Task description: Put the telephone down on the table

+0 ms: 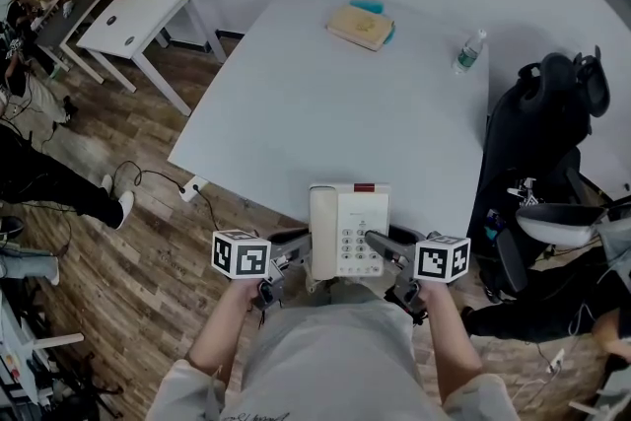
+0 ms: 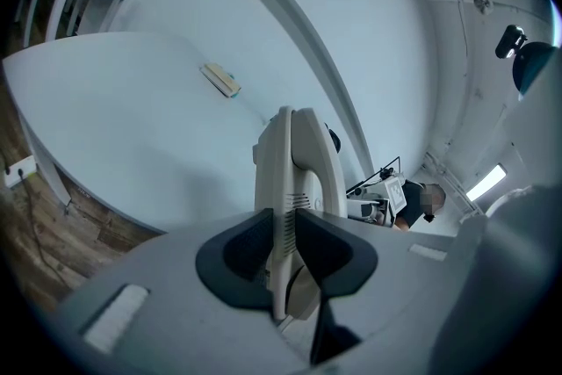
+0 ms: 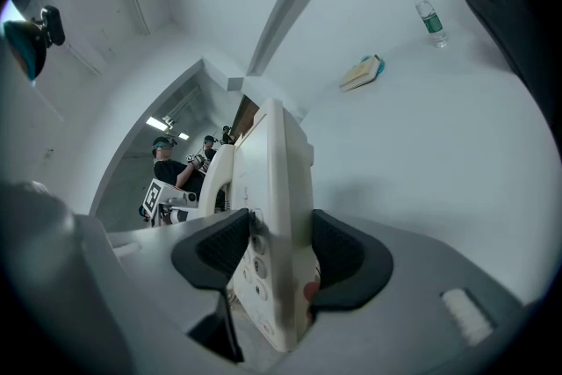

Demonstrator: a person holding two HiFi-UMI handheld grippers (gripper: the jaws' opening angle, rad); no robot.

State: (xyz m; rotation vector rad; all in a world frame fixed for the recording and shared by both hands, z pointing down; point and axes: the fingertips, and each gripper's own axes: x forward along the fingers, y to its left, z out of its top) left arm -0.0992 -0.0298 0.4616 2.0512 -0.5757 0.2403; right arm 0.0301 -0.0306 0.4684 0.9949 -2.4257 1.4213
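A cream desk telephone (image 1: 348, 230) with a keypad and its handset on the left is held in the air at the near edge of the white table (image 1: 335, 104). My left gripper (image 1: 296, 253) is shut on its left side and my right gripper (image 1: 380, 246) on its right side. In the left gripper view the telephone (image 2: 290, 189) stands edge-on between the dark pads of that gripper (image 2: 283, 255). From the right gripper view, the keypad face of the telephone (image 3: 268, 224) is clamped by the gripper (image 3: 279, 263).
A tan book on a teal one (image 1: 362, 25) and a water bottle (image 1: 470, 50) lie at the table's far side. A black office chair (image 1: 542, 123) stands to the right. A small white side table (image 1: 133, 20) is at the far left, with cables on the wood floor.
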